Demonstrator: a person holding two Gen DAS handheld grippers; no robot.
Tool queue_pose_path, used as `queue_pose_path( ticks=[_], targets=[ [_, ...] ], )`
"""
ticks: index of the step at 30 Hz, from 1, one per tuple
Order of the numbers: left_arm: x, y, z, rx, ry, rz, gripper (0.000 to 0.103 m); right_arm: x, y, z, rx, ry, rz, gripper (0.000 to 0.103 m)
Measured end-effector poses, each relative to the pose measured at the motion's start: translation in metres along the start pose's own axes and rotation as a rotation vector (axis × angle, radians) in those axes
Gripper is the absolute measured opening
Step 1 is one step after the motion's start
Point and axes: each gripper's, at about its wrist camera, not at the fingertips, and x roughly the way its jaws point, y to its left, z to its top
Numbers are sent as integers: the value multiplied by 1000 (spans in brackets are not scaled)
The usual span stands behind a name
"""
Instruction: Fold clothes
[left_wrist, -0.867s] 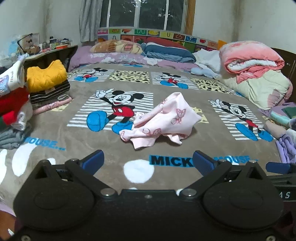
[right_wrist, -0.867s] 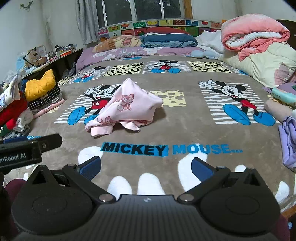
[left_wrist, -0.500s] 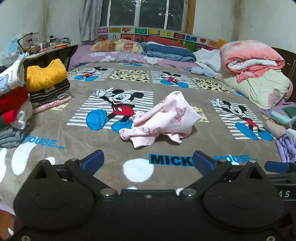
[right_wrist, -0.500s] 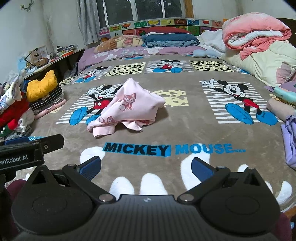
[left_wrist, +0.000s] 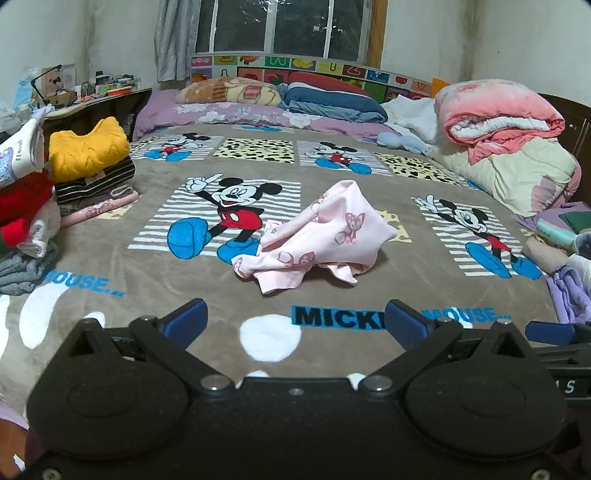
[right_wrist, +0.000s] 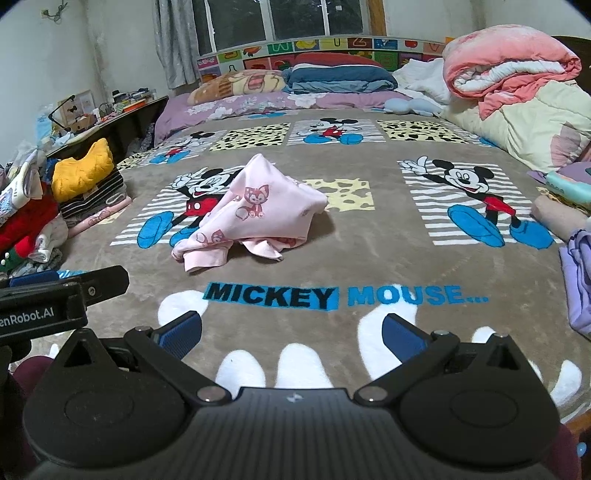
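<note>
Black left gripper (left_wrist: 295, 321) with blue pads (left_wrist: 186, 322), silver screws, possibly maroon clothing behind.

Bed w/ brown Mickey blanket (left_wrist: 110, 266) spreading across both views. Pillows (left_wrist: 229, 90) lying at the head, under a window (left_wrist: 280, 26) w/ grey curtain (left_wrist: 173, 37) hanging on its left. Pink quilt (left_wrist: 498, 118) sitting rolled atop a cream quilt (left_wrist: 517, 173) on the right side. Blue soft toy (left_wrist: 400, 142) lying near them. Dark worktop (left_wrist: 110, 98) standing left of the bed, carrying clutter & a desk lamp (left_wrist: 44, 79); small items too tiny to name.
</note>
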Motion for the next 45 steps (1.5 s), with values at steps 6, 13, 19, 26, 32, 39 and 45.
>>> queue_pose_path(
  ticks=[6,13,19,26,32,39,45],
  targets=[
    [2,-1,-2,4,8,1,103,0,-3,-1,13,1,1,103],
    [2,-1,-3,5,8,-7,103,0,-5,-1,21,2,1,103],
    [3,1,-3,-2,10,-13,103,2,-5,0,21,7,3,103],
    [6,2,-3,-7,16,-16,103,5,-5,0,23,10,6,103],
    [10,4,-2,-13,25,-19,103,9,-4,1,28,20,10,103],
    [26,7,0,-13,51,-33,103,26,-7,3,39,48,36,103],
    [48,9,3,-25,97,-57,103,44,-12,6,44,69,53,103]
  ],
)
